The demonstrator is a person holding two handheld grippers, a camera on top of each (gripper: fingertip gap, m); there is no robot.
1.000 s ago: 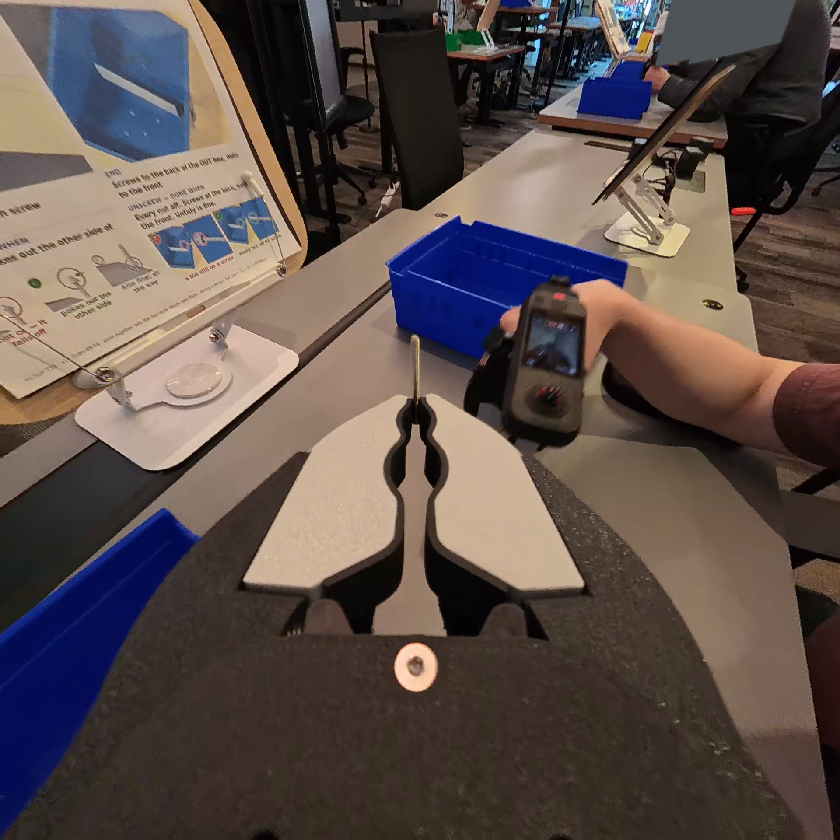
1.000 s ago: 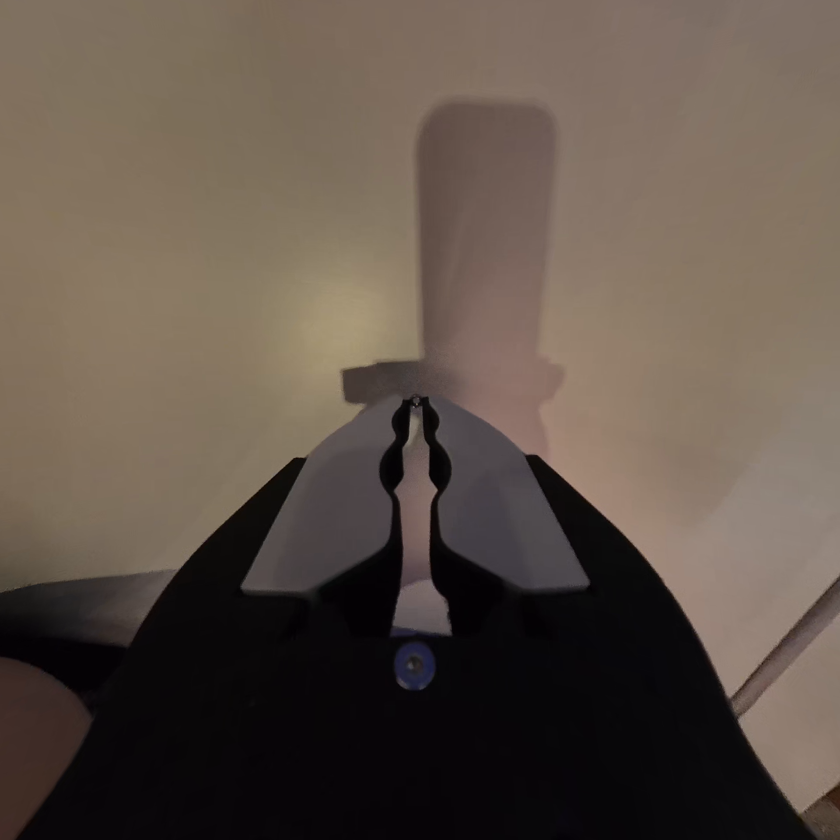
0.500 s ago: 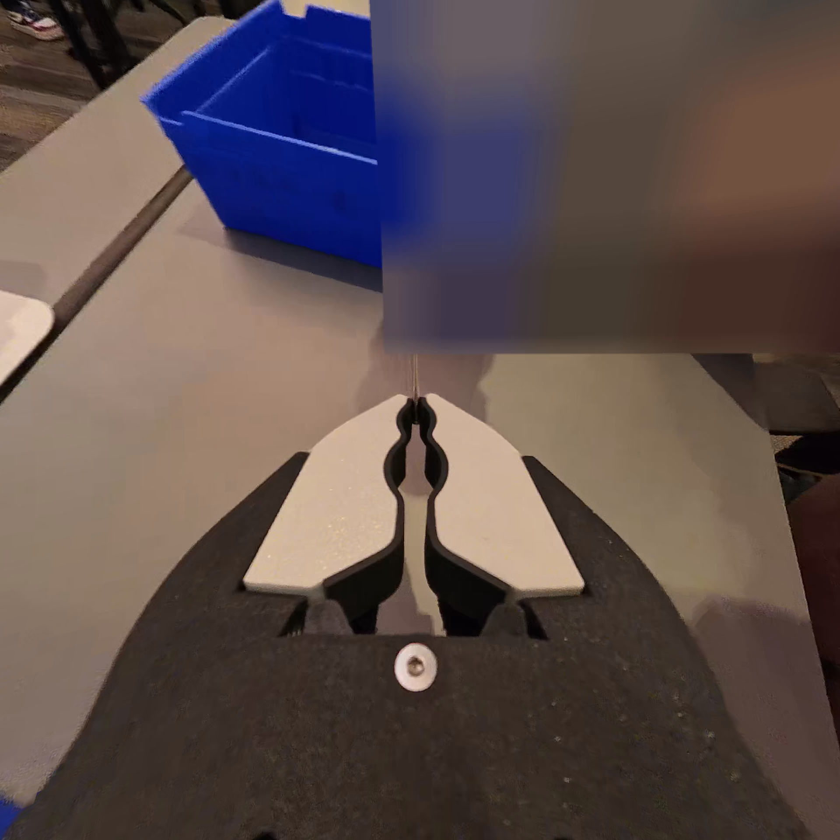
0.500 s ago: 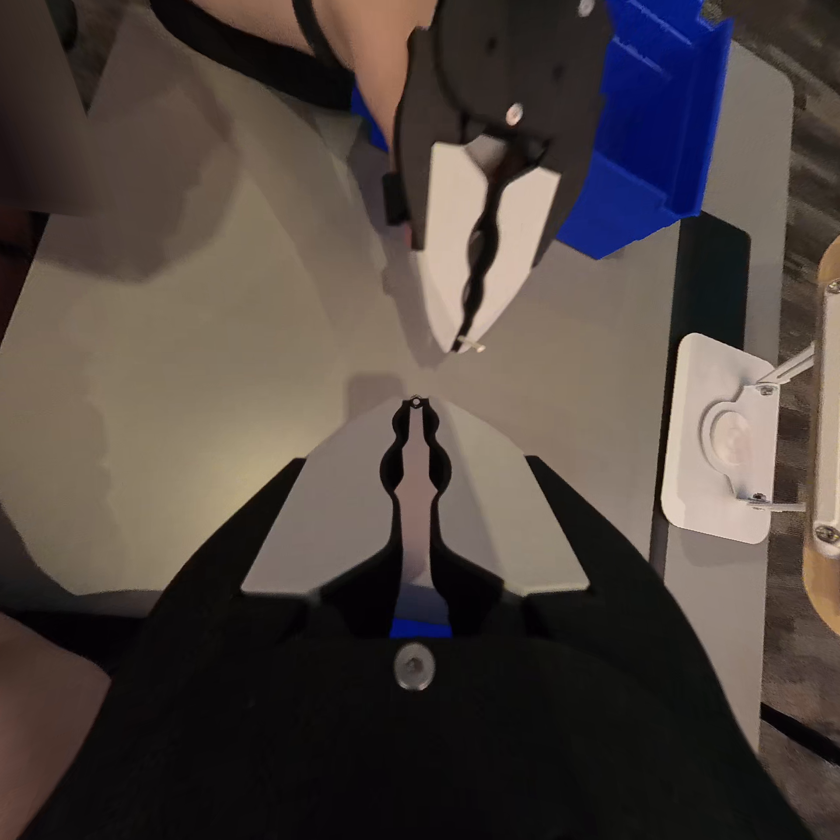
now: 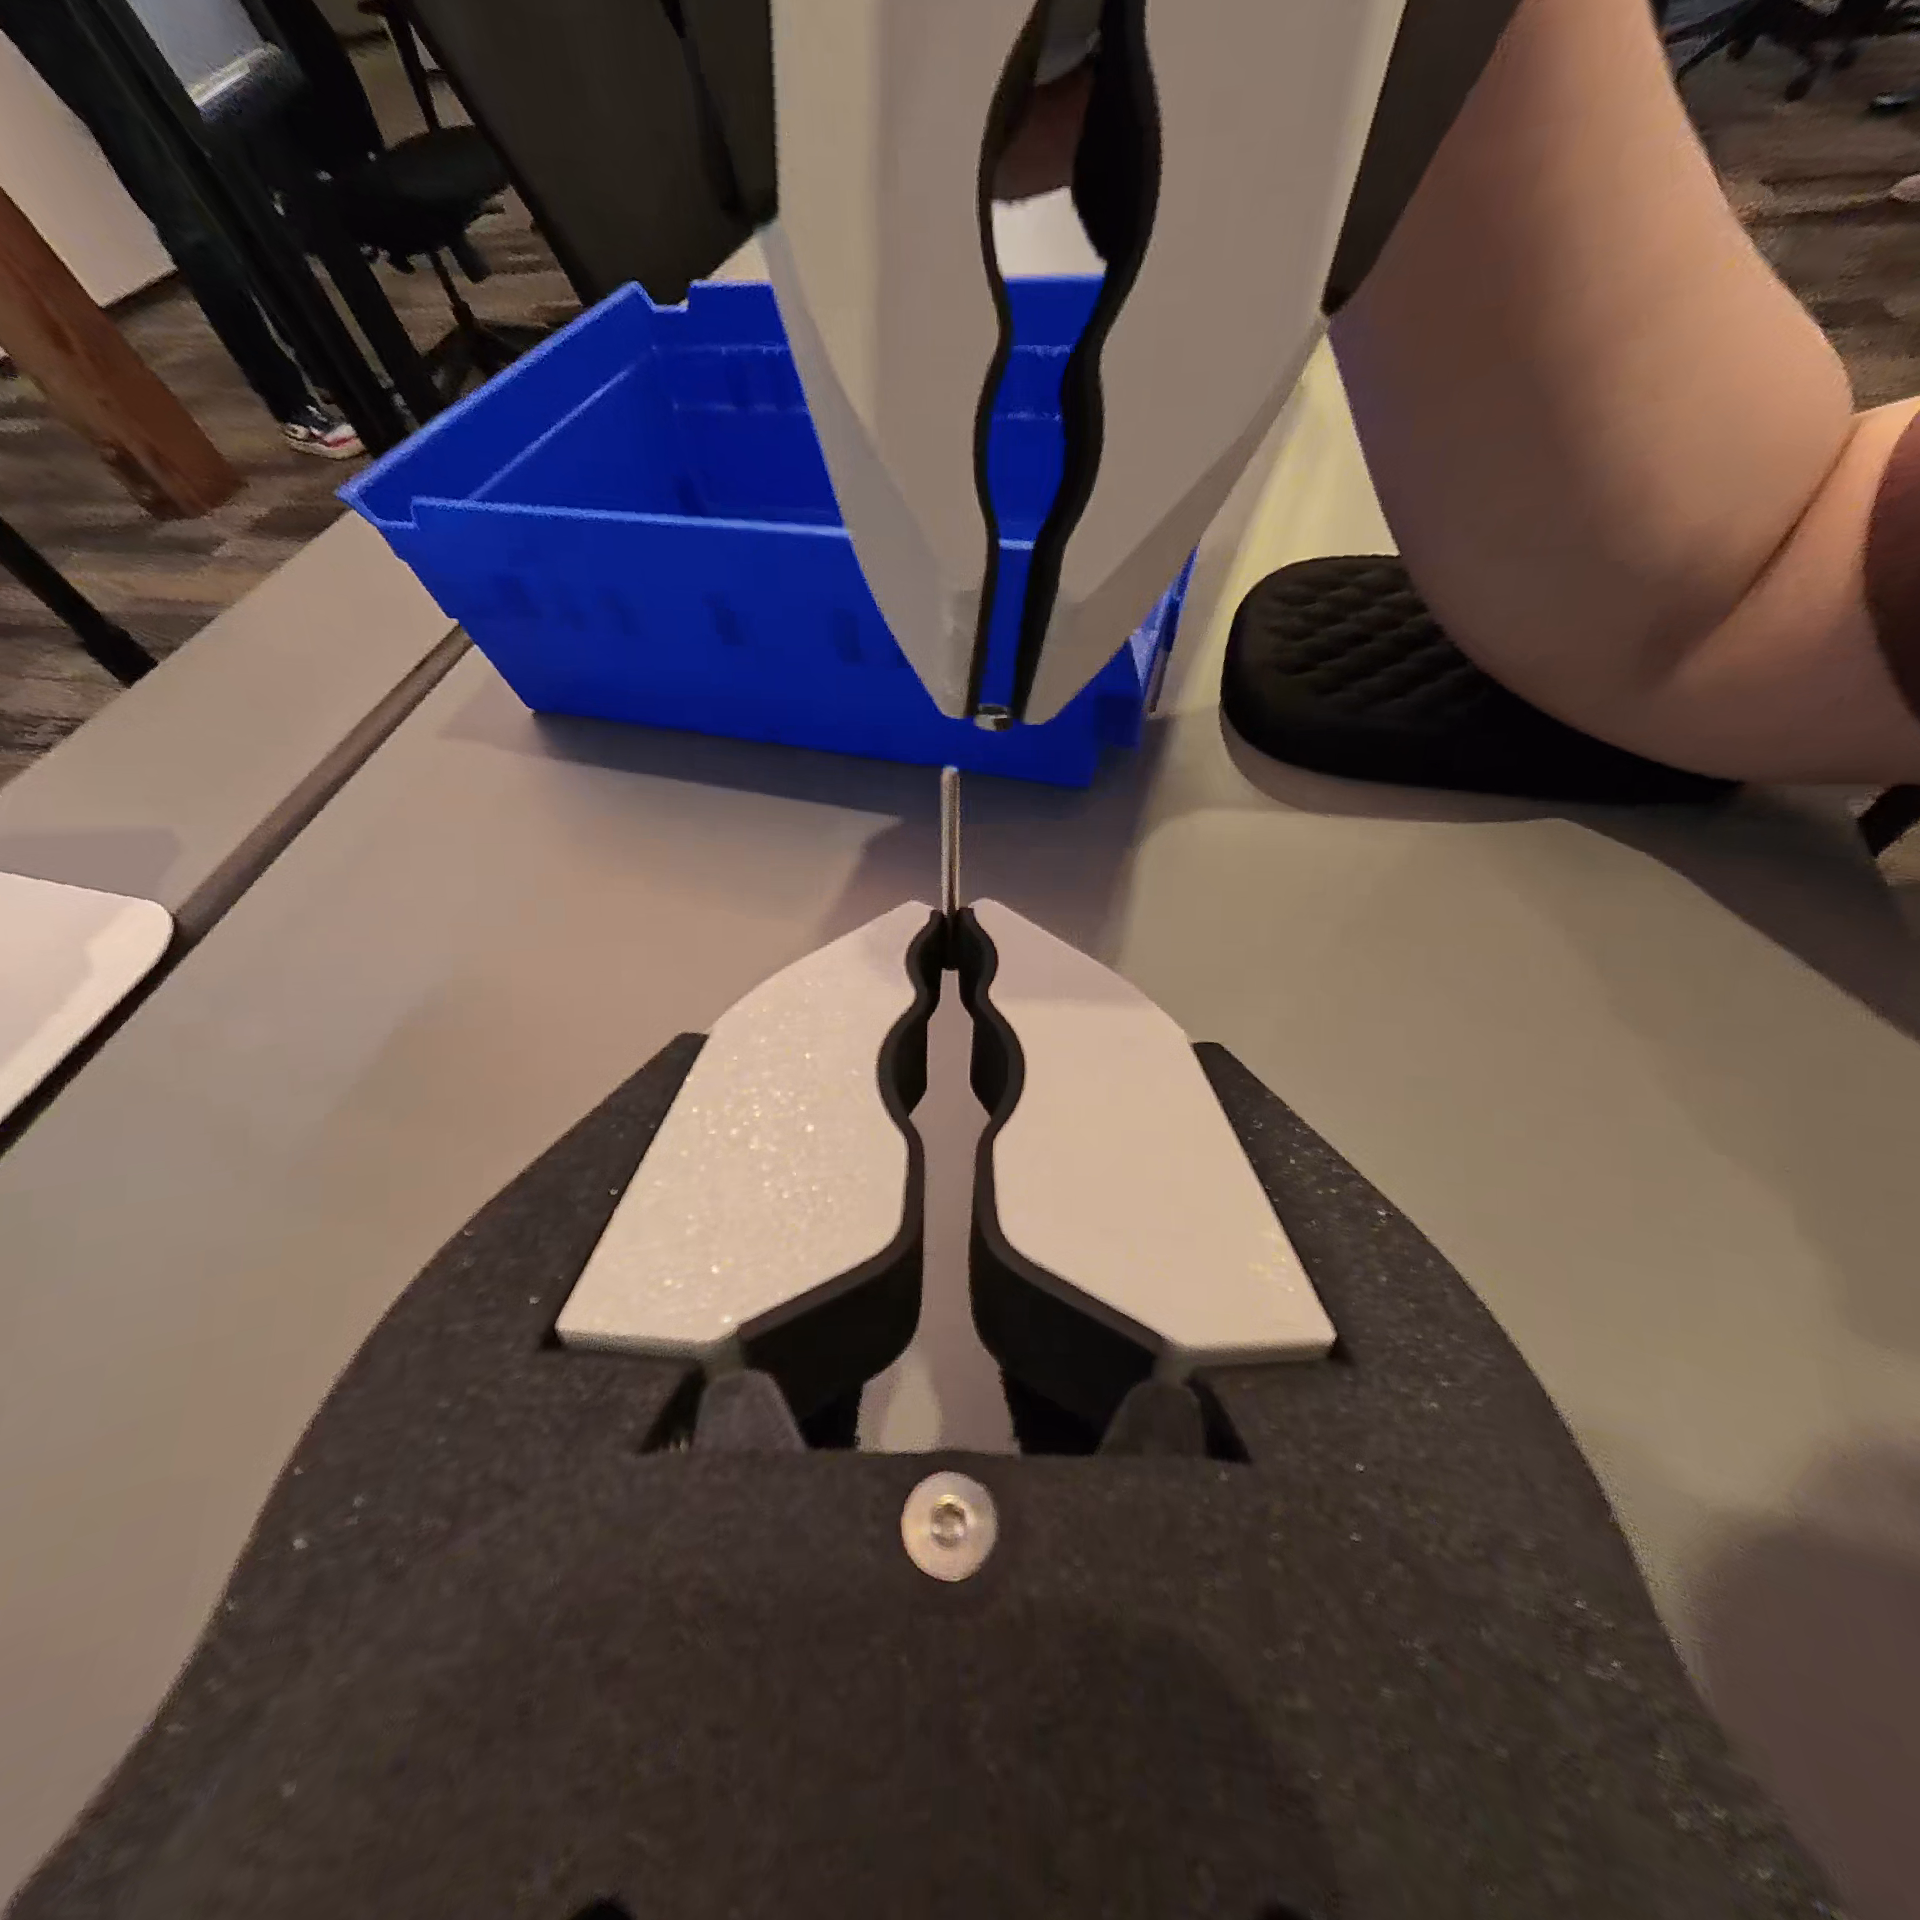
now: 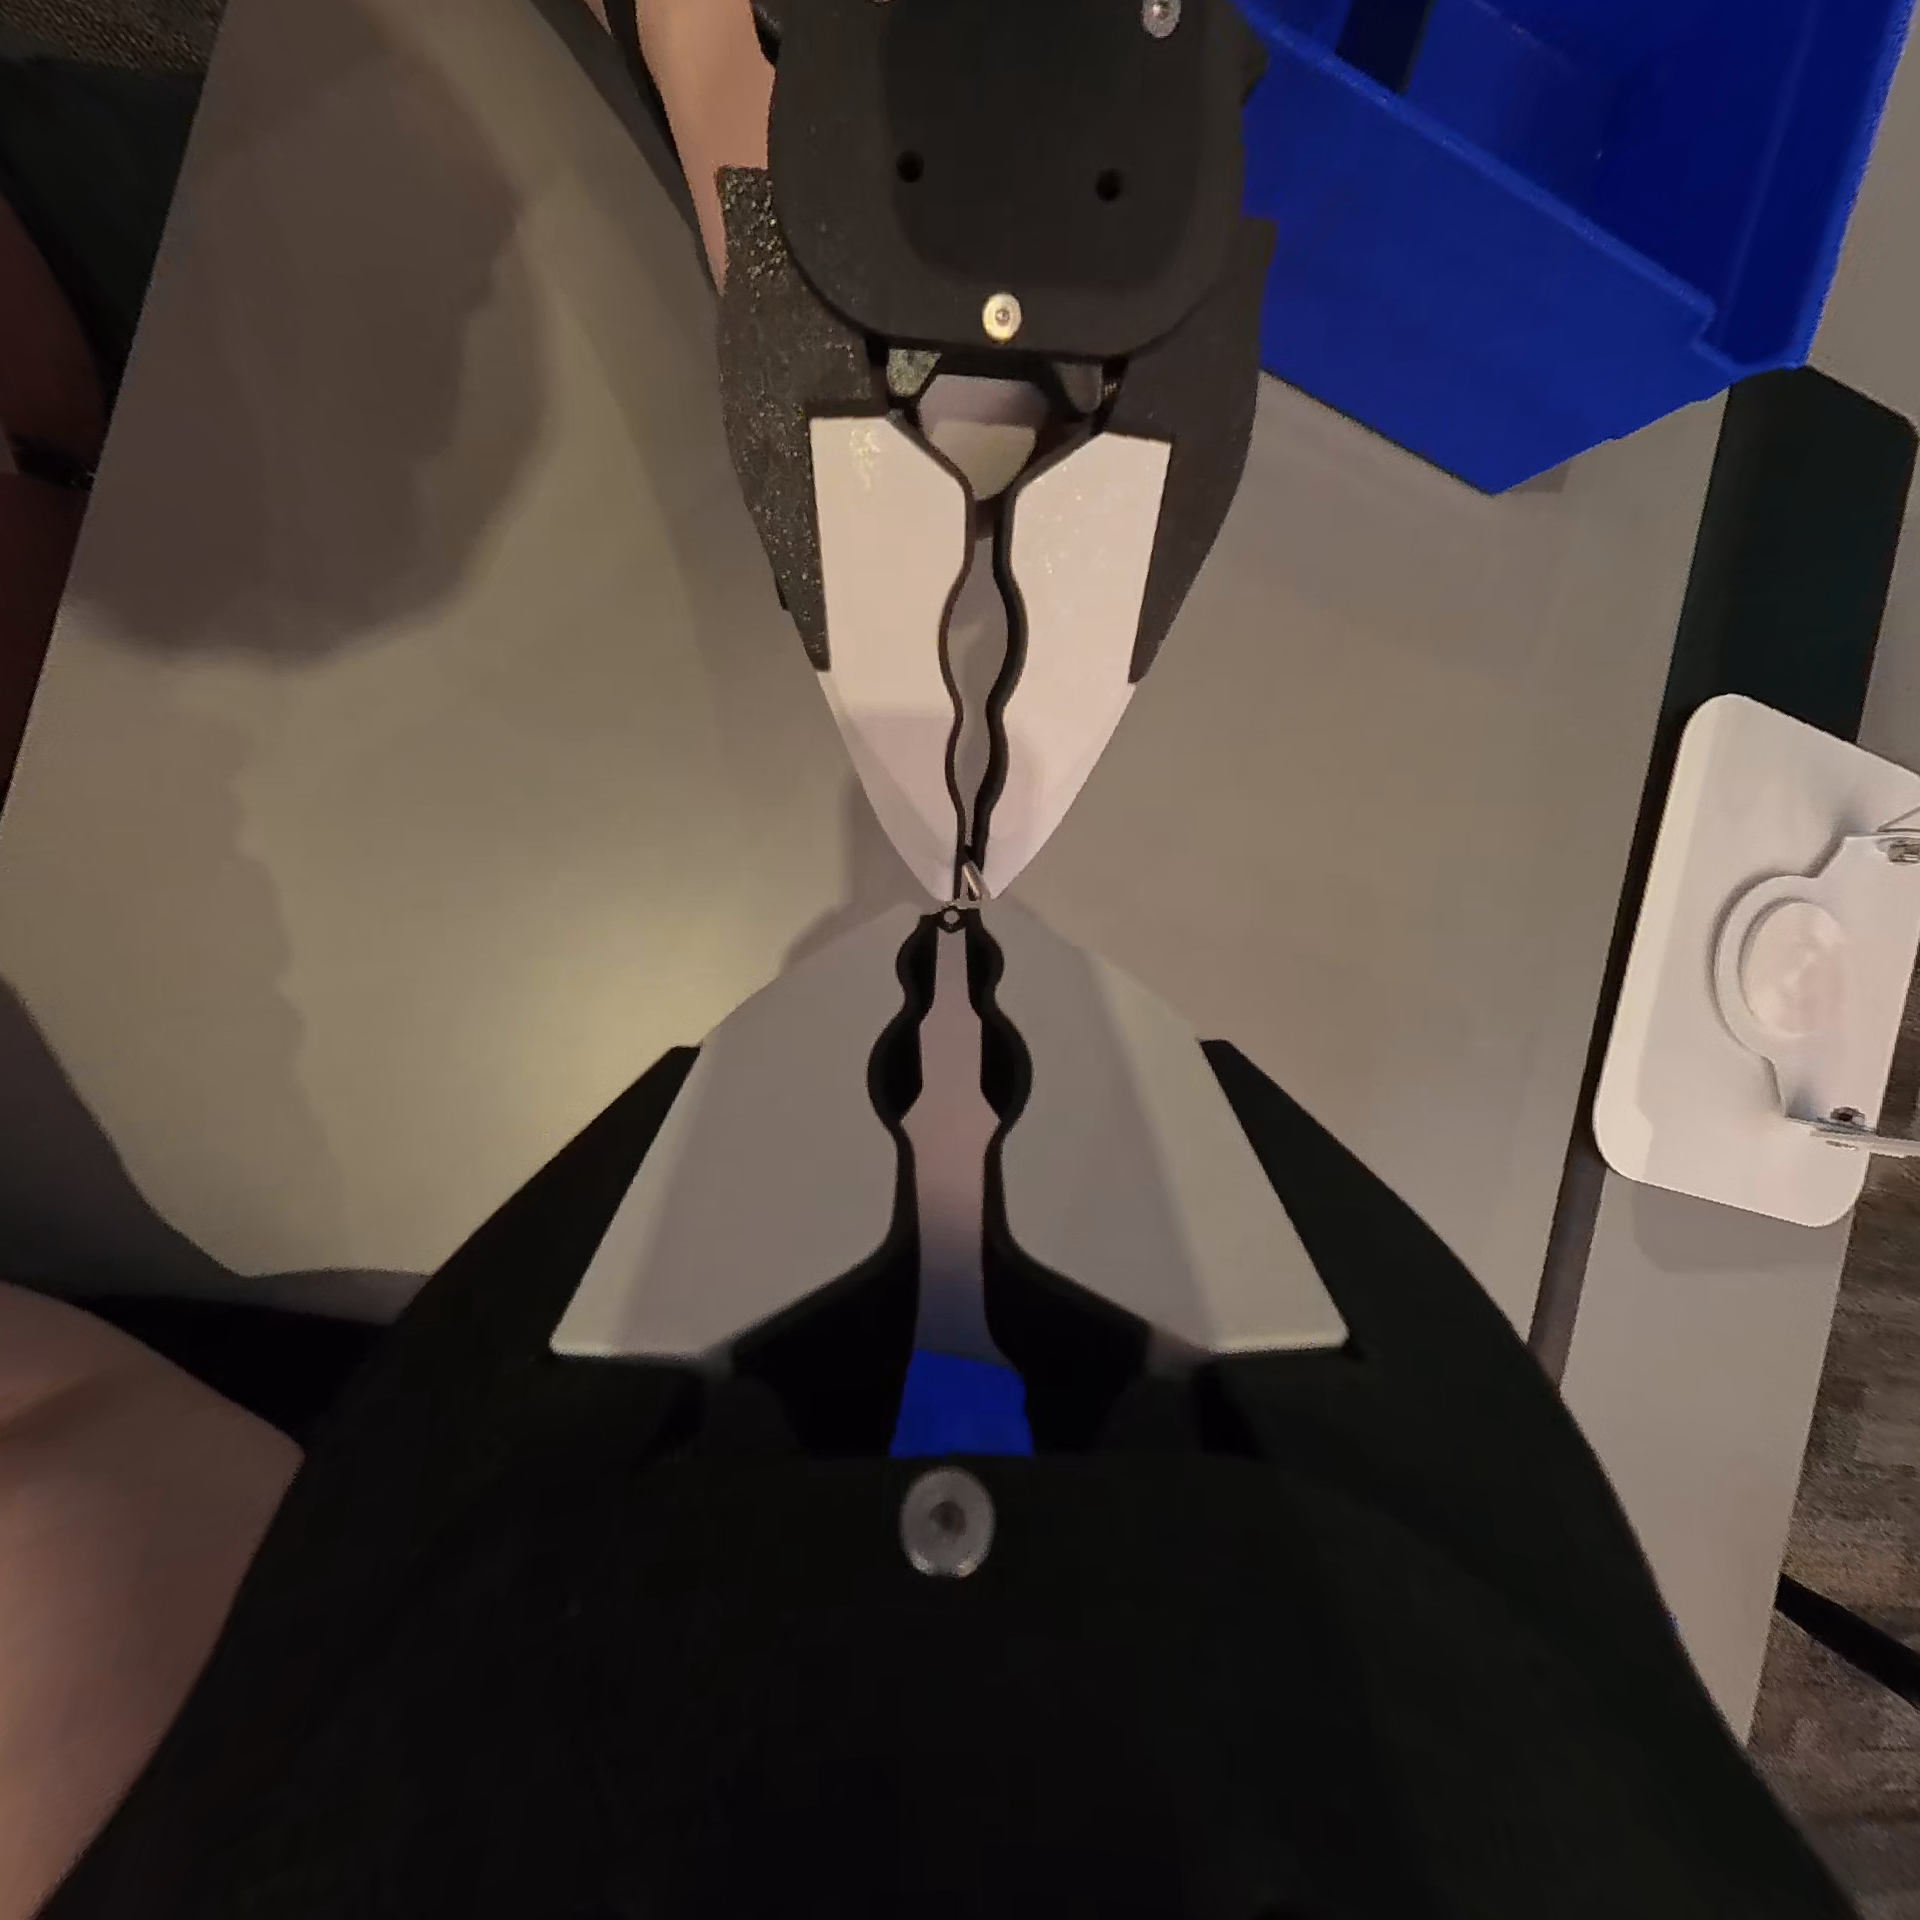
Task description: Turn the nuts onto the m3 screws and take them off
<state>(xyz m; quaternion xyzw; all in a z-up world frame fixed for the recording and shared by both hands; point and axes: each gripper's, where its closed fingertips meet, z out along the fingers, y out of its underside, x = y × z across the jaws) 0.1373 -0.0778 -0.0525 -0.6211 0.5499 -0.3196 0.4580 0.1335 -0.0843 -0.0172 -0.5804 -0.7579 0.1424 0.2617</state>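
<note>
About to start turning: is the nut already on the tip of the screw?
No: in the left wrist view a clear gap separates the screw tip from the nut pinched in the right tool.

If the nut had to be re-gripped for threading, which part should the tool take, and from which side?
Grip the nut across two opposite flats, as the right tool does, at the fingertips, coming from opposite the screw in the left tool. That leaves its hole clear and facing the screw's free tip.

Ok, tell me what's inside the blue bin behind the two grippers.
In the left wrist view the blue bin shows only bare blue floor and slotted walls. The right gripper, shut on a nut, covers its right part, so anything lying there is hidden.
</note>
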